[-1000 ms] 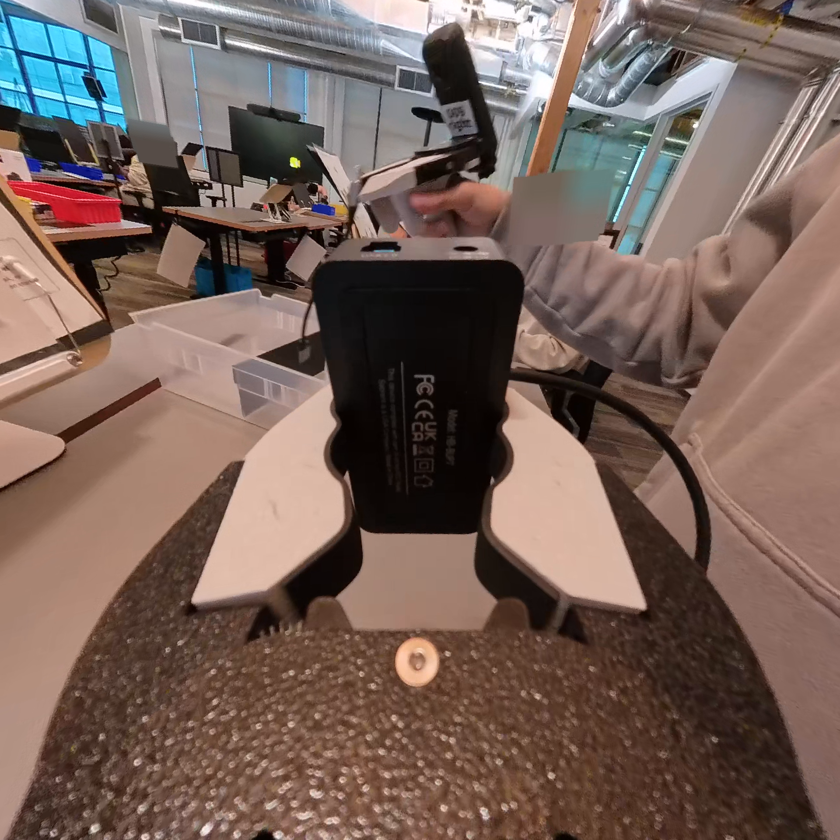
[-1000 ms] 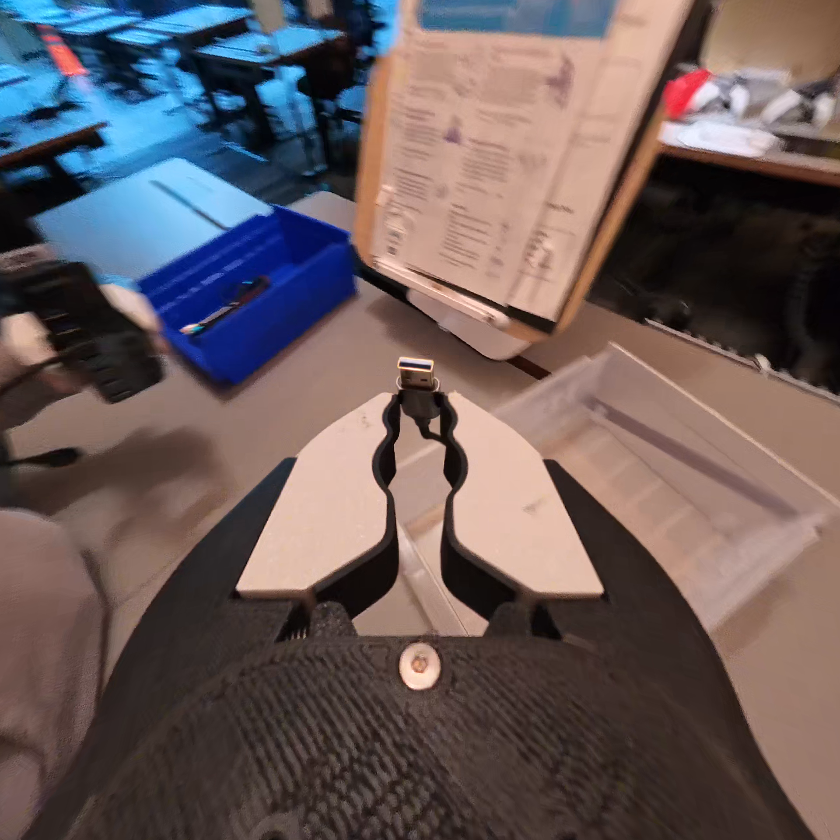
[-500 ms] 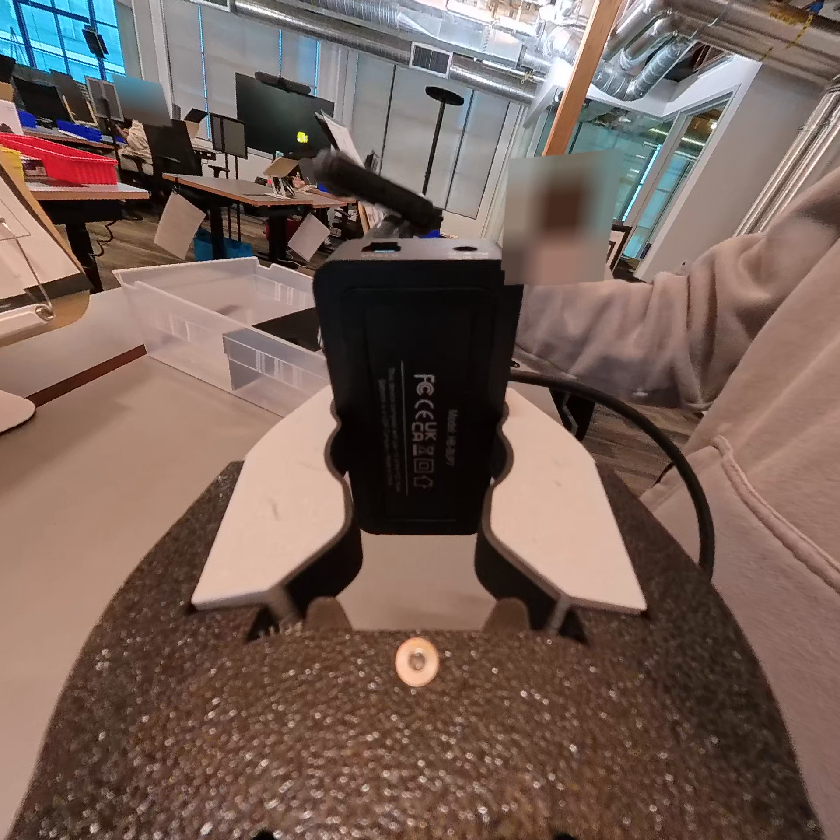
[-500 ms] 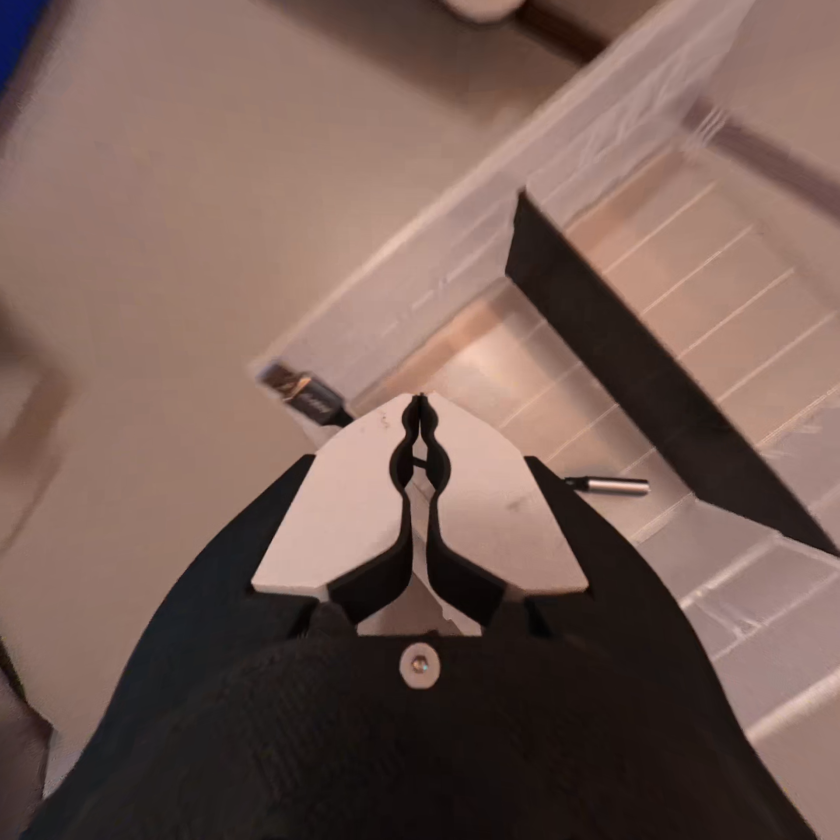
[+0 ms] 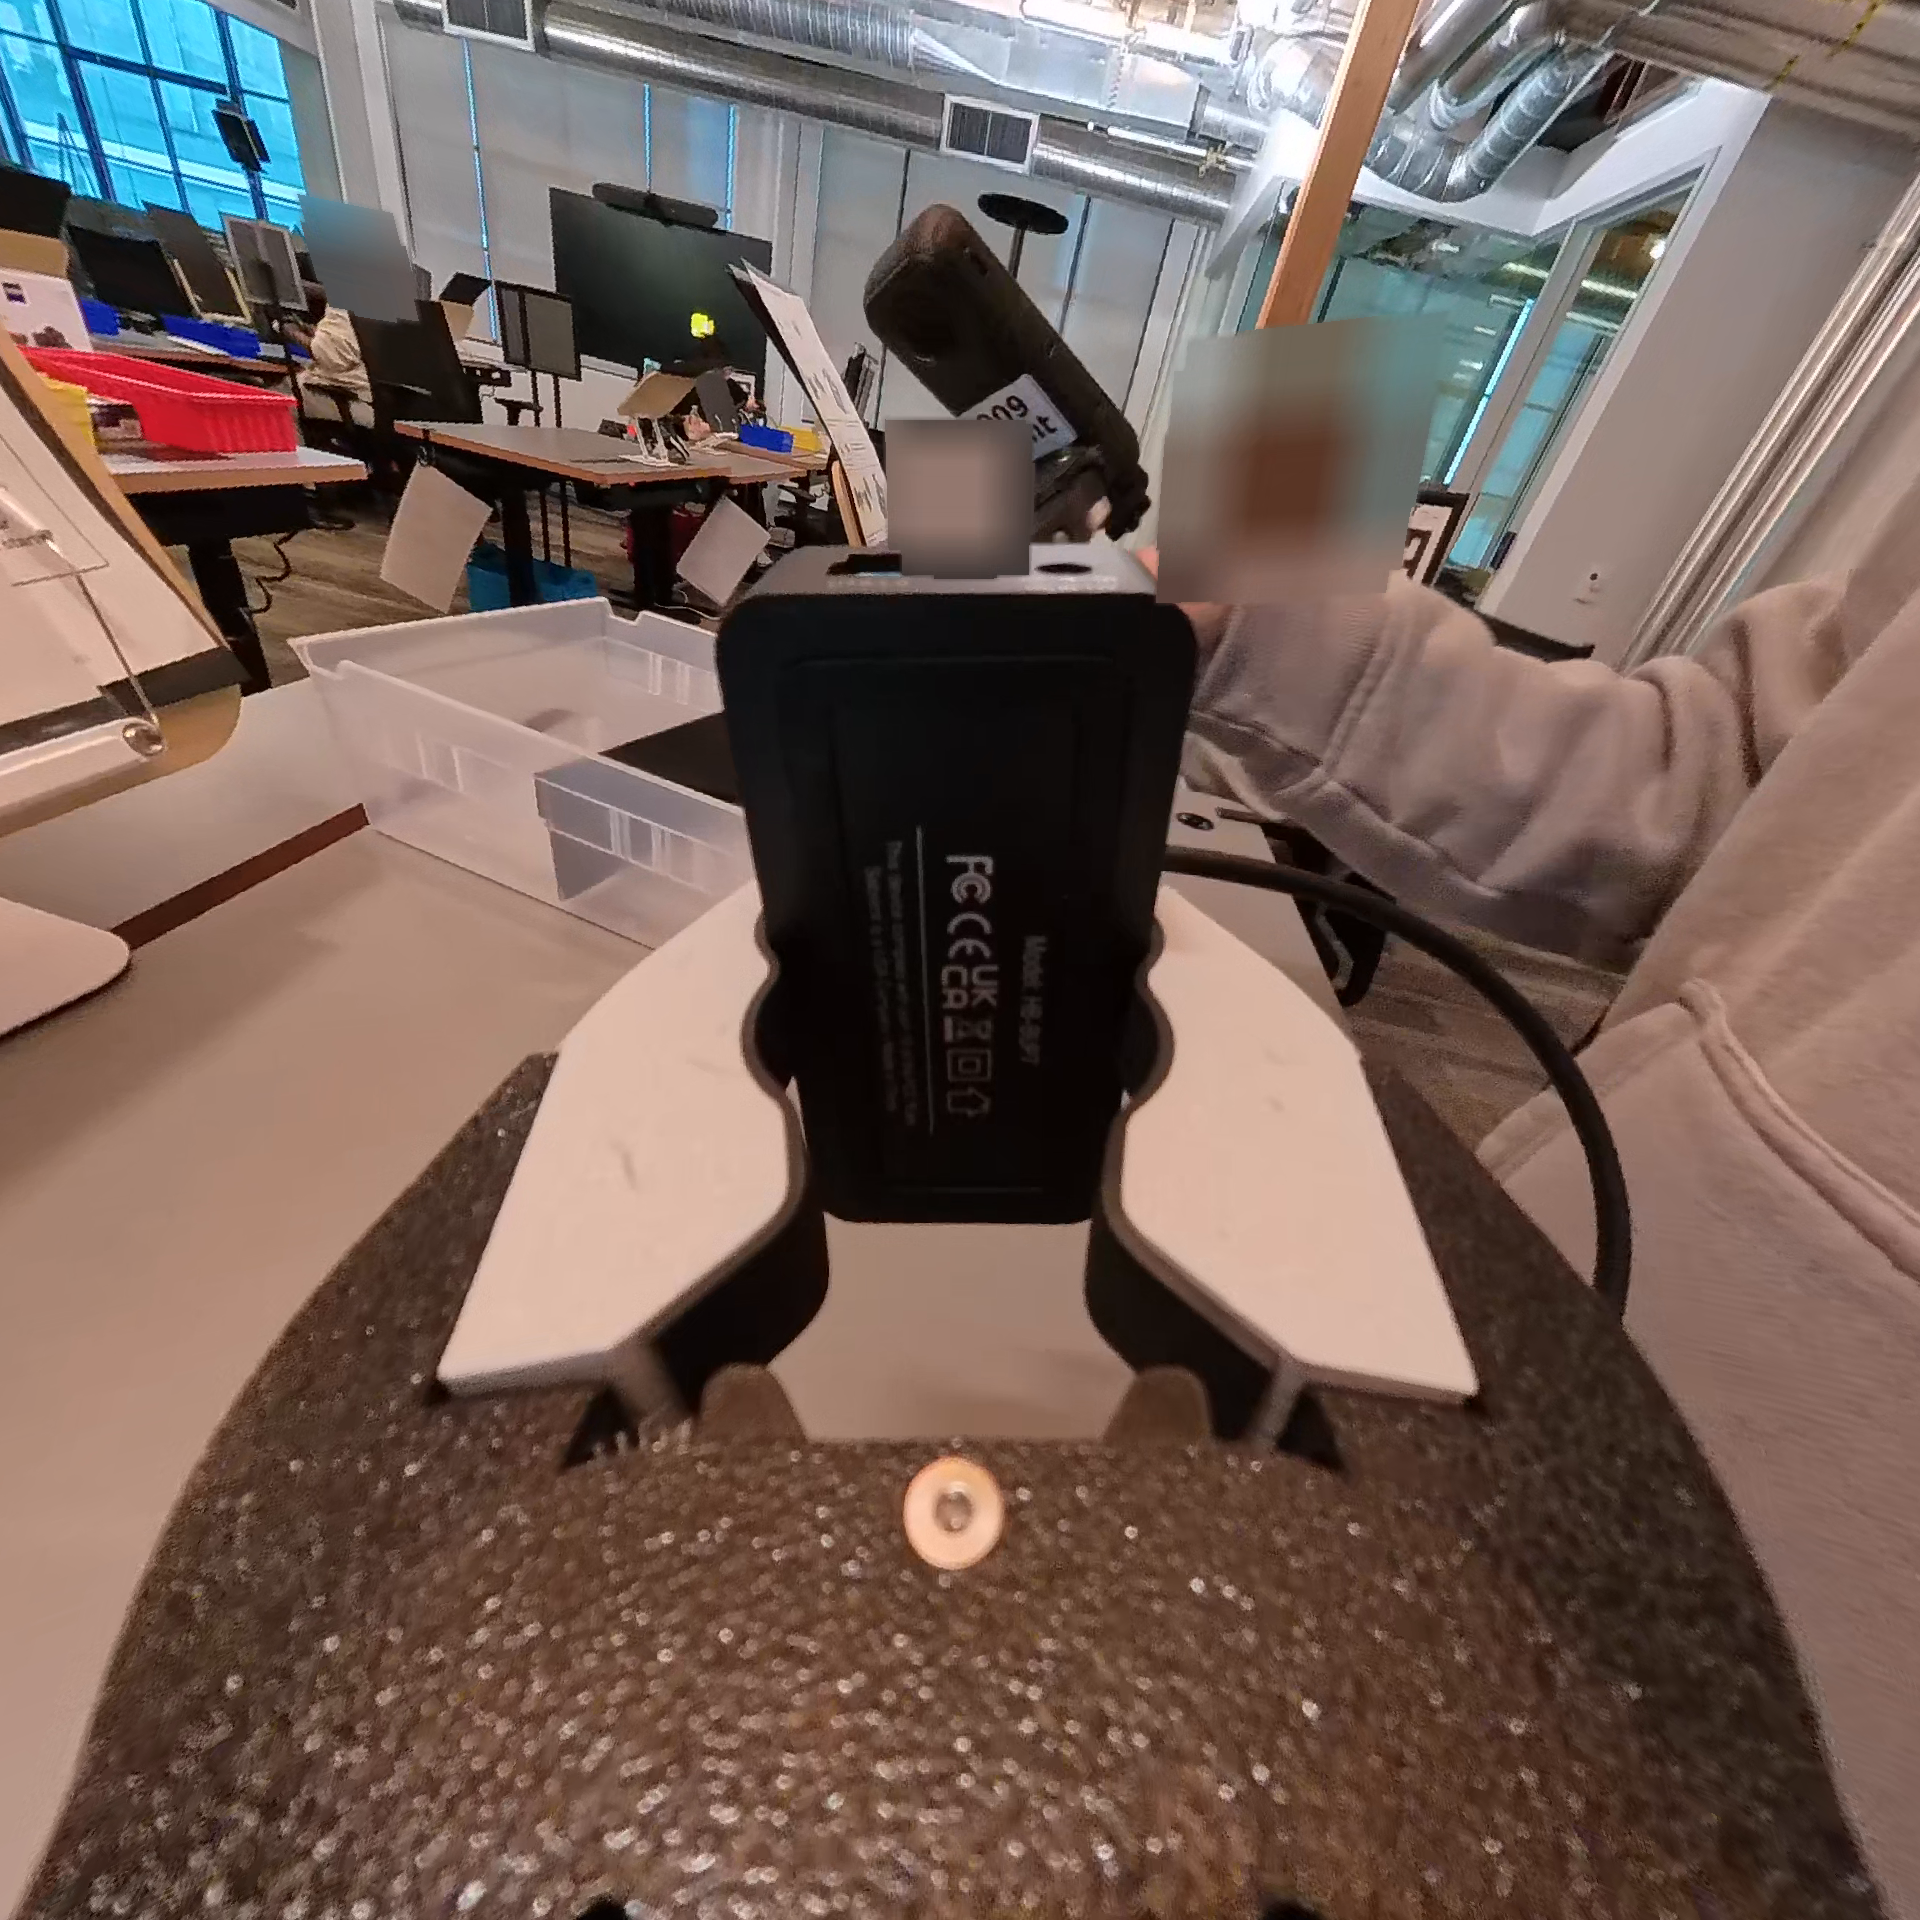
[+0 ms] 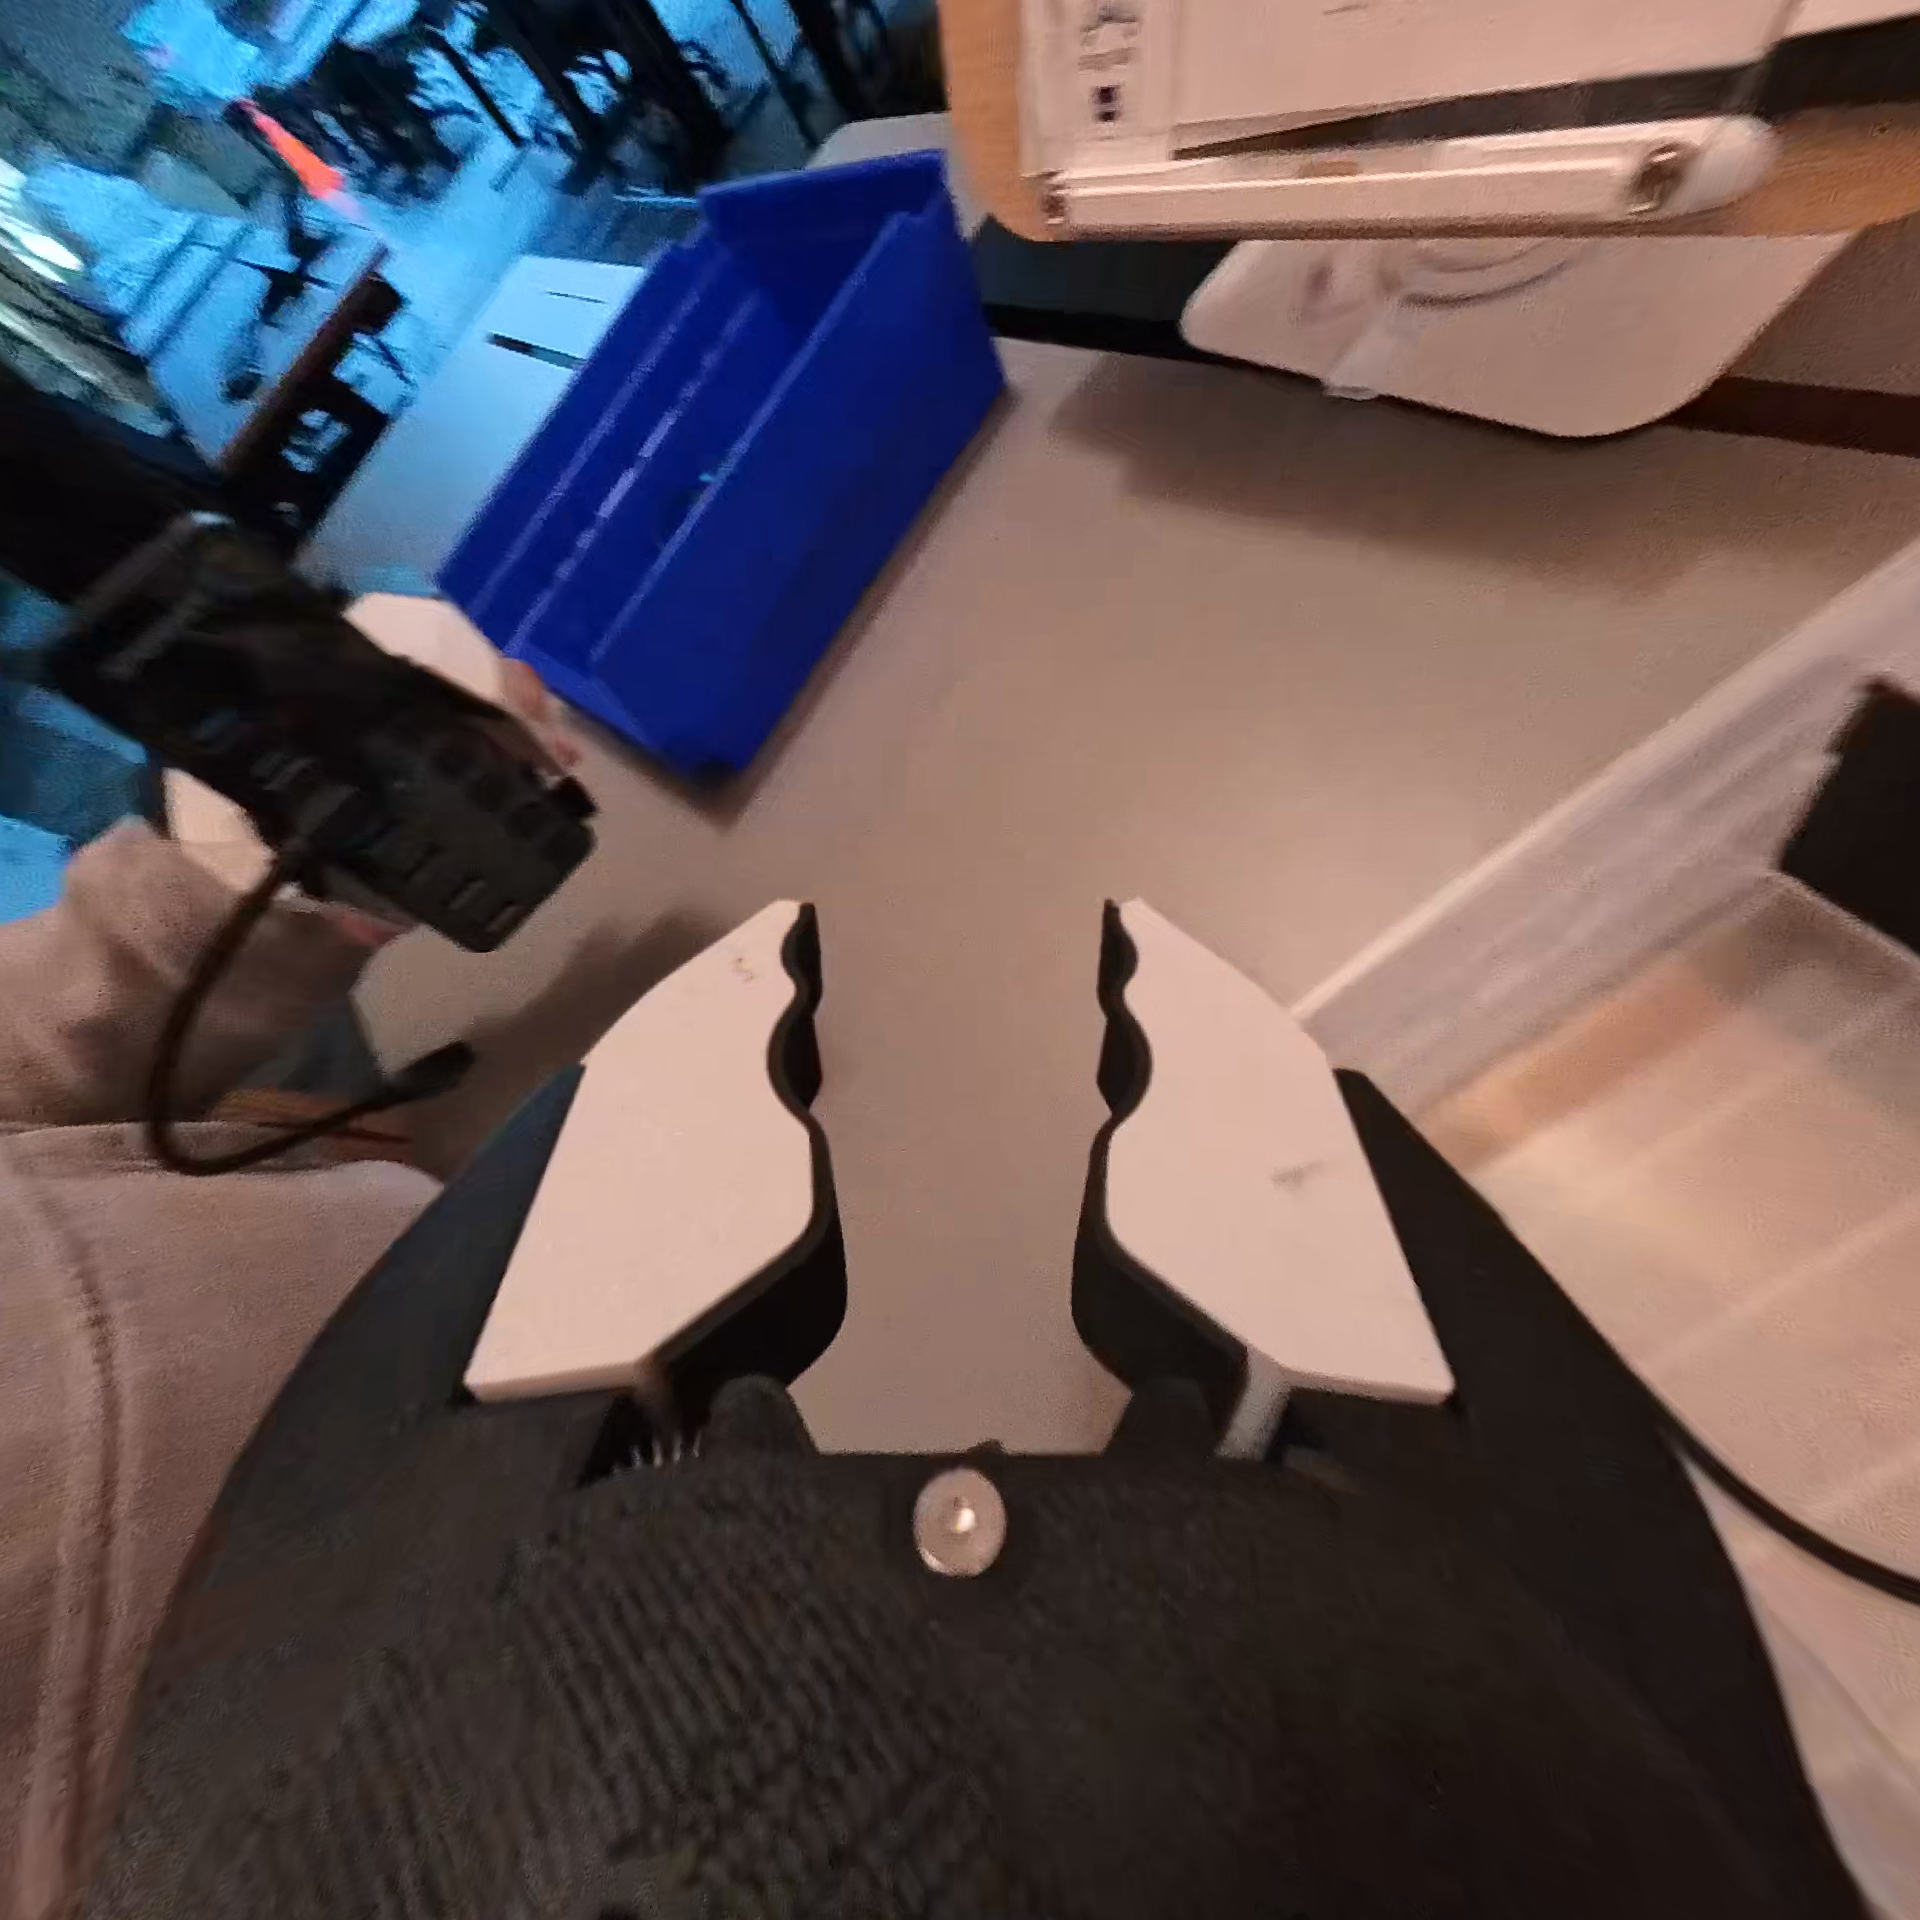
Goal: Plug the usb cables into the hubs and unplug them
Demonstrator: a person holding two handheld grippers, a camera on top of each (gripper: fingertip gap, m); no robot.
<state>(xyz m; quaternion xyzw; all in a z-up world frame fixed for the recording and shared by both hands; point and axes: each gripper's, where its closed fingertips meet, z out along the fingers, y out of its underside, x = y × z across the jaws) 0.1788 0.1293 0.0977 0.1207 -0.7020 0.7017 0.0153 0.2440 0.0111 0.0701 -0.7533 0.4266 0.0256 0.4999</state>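
My left gripper (image 5: 956, 920) is shut on a black USB hub (image 5: 956, 883) and holds it upright, port end up. The hub's own black cable (image 5: 1538, 1039) loops off to the right. My right gripper (image 6: 958, 914) is open and empty above the grey table (image 6: 1195, 644). In the right wrist view the hub (image 6: 395, 790) shows at the left in the other gripper, its cable (image 6: 197, 1049) hanging down. A thin black cable (image 6: 1787, 1548) runs past my right gripper at the lower right. In the left wrist view the right gripper's body (image 5: 997, 322) rises behind the hub, its fingers hidden.
A clear plastic bin (image 6: 1558, 831) with a black divider stands at the right; it also shows in the left wrist view (image 5: 468, 717). A blue bin (image 6: 748, 499) sits at the far left. A document stand (image 6: 1455, 312) stands at the back. A person's sleeve (image 5: 1507, 748) reaches across.
My right gripper held a USB plug, swung down over the clear bin, then opened and came back up empty toward the table. The left gripper and hub have barely moved.
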